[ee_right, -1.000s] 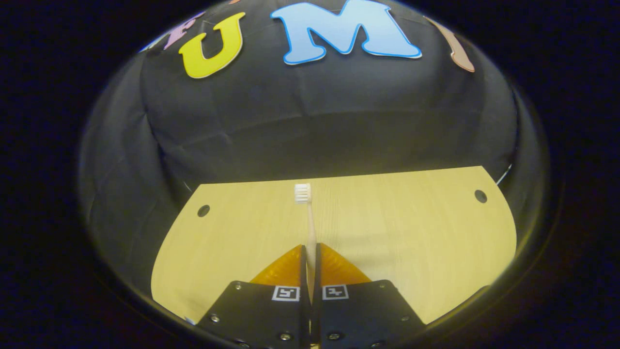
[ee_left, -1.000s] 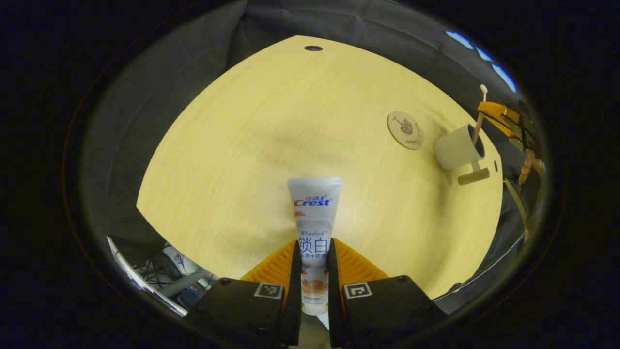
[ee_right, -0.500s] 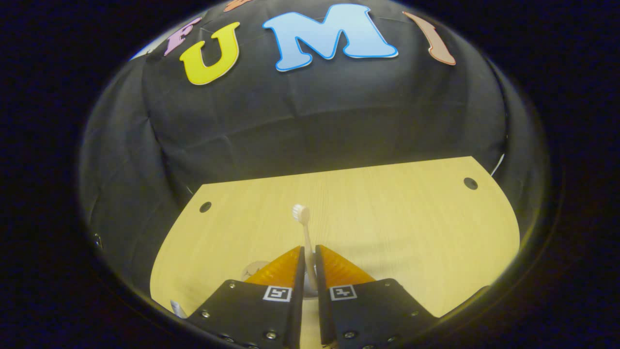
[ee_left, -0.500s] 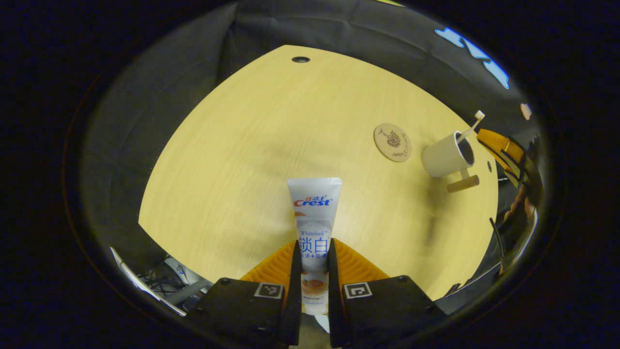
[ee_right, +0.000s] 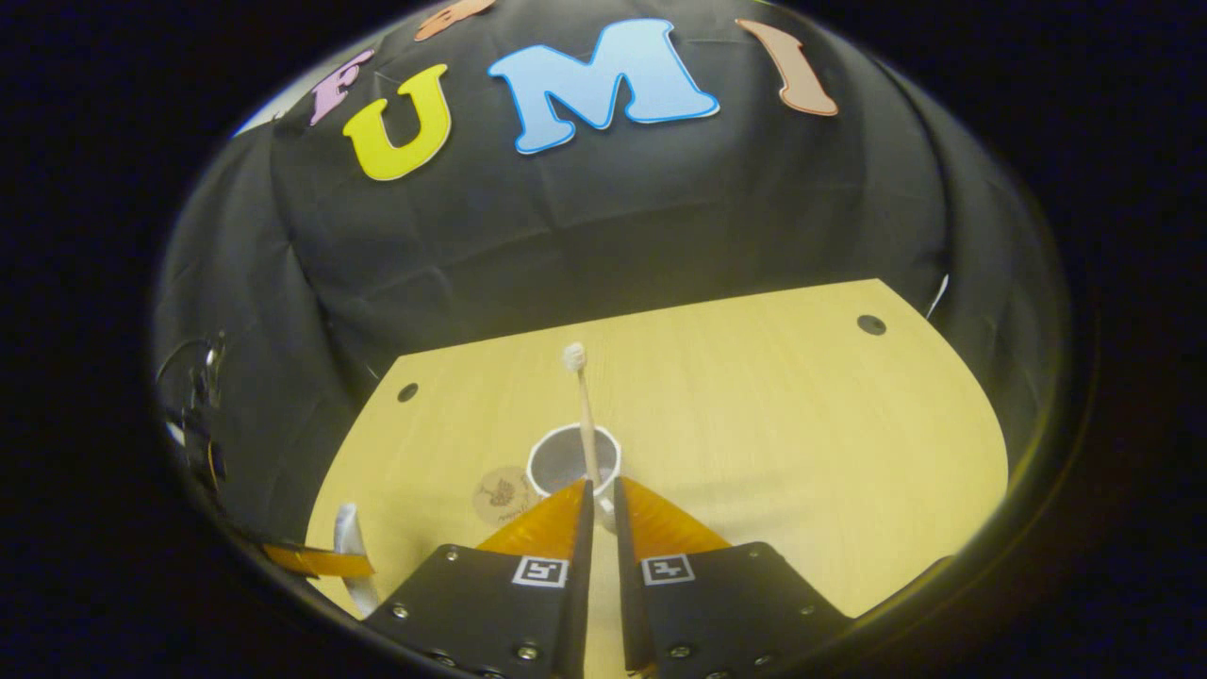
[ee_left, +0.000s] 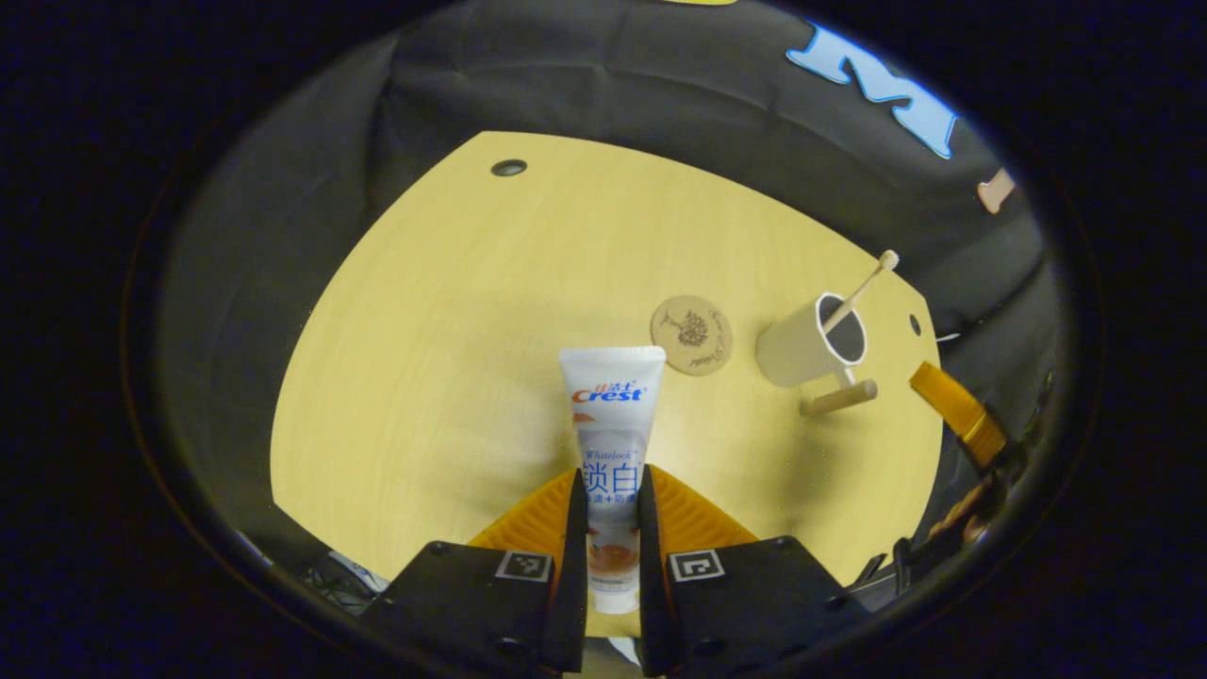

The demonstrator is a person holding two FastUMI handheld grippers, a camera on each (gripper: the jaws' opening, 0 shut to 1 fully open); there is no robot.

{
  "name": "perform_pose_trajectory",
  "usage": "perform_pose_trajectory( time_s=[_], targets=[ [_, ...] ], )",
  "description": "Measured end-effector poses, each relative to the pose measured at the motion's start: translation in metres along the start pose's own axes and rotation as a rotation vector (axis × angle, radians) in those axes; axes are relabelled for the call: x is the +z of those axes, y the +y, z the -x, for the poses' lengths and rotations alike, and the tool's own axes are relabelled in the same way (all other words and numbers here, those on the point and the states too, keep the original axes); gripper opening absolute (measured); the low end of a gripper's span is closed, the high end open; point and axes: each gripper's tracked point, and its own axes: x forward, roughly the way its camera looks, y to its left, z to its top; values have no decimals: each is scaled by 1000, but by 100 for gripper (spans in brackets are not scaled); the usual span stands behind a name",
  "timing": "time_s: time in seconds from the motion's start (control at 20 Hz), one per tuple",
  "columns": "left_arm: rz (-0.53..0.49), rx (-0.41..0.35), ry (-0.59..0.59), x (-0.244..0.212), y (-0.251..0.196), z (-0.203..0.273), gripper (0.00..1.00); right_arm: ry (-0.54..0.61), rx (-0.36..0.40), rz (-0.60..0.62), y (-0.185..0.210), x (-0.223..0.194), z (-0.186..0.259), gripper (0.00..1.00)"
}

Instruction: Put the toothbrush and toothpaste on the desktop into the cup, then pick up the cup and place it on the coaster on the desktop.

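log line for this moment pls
left tool: shut on toothpaste | right tool: open | toothbrush: in cup | coaster: bare

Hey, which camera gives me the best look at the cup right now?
The left gripper view: the cup shows whole from the side, handle included, beside the coaster, toothbrush leaning inside. The right gripper view looks down into its rim, its lower part hidden behind the fingers.

pale wood desktop (ee_left: 453, 311), black cloth wall (ee_right: 603, 217) behind.
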Motion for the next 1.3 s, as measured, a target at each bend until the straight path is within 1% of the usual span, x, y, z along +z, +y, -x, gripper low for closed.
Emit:
perform_pose_trajectory(
  time_s=[0.05,0.1,0.25,0.3,0.35,0.4,0.7,0.75,0.8,0.85,0.9,0.95,1.05,1.1,1.15,1.25,1.3],
  targets=[
    [-13,-11,-7,7,-8,-1,26,9,-8,1,-3,-10,8,14],
    [-28,-20,-17,14,-15,-2,31,19,-11,-2,-5,-20,13,14],
    [-69,-44,-37,35,-37,-1,31,52,-23,-28,-13,-46,31,14],
    [-81,-52,-43,43,-45,-2,36,59,-30,-37,-16,-53,35,14],
    [-94,-60,-50,48,-53,-3,31,64,-35,-45,-20,-58,40,14],
    [-109,-68,-56,54,-62,-2,31,67,-43,-52,-23,-63,45,14],
    [-171,-132,-89,89,-118,-13,31,81,-100,-114,-53,-84,72,14],
    [-180,-139,-92,96,-126,-16,36,85,-114,-122,-60,-87,77,14],
    [-189,-143,-94,102,-134,-18,31,87,-128,-131,-65,-90,81,14],
    [-198,-147,-98,108,-142,-22,36,89,-140,-142,-70,-93,86,14],
    [-207,-150,-104,114,-150,-24,36,91,-151,-154,-77,-95,89,14],
    [-216,-154,-111,121,-160,-28,31,91,-162,-167,-83,-96,94,14],
    [-237,-166,-134,134,-178,-38,31,96,-185,-192,-95,-101,99,14],
    [-248,-175,-146,139,-186,-41,36,101,-196,-203,-102,-103,101,14],
    [-258,-181,-156,142,-195,-47,31,106,-209,-213,-108,-105,103,14],
    [-272,-196,-167,147,-211,-56,25,118,-231,-226,-119,-111,108,14],
    [-276,-201,-172,148,-216,-60,31,123,-241,-232,-124,-113,110,14]
  ],
)
